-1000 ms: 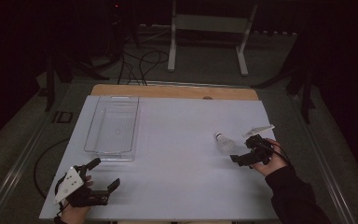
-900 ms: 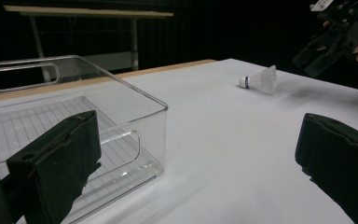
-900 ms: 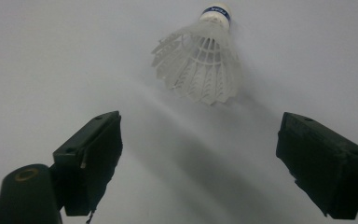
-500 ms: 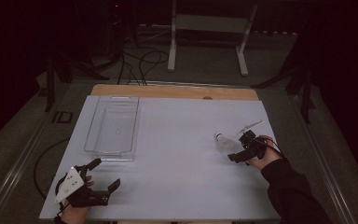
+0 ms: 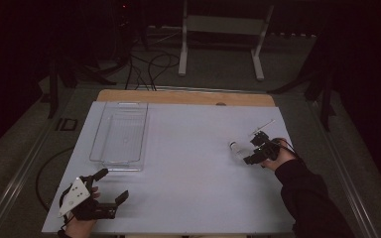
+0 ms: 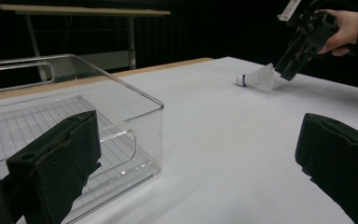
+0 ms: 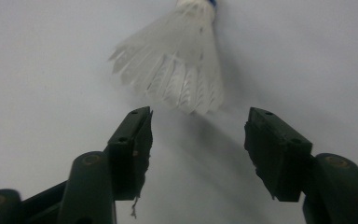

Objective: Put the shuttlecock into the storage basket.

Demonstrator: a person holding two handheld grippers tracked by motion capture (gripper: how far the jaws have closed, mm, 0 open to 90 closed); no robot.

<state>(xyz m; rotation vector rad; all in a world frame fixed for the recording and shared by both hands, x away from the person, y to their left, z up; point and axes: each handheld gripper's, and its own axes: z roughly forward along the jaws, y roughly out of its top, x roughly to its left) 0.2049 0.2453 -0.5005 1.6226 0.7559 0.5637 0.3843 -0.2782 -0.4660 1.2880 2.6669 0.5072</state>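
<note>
Feathered white shuttlecock (image 7: pixel 175 60) lies on the smooth white table (image 5: pixel 188 183), just beyond the right tool's (image 7: pixel 198 140) parted jaws.

The table (image 5: pixel 188 183) was covered by a smooth, matt white sheet, with bare wood seen along its far edge. The bin (image 6: pixel 135 116) was of clear, glossy plastic with a ribbed floor. The shuttlecock (image 7: pixel 177 70) was made of white feathers. The right tool (image 7: pixel 198 135) was faced with matt black, rough-edged pads (image 7: pixel 275 149).
</note>
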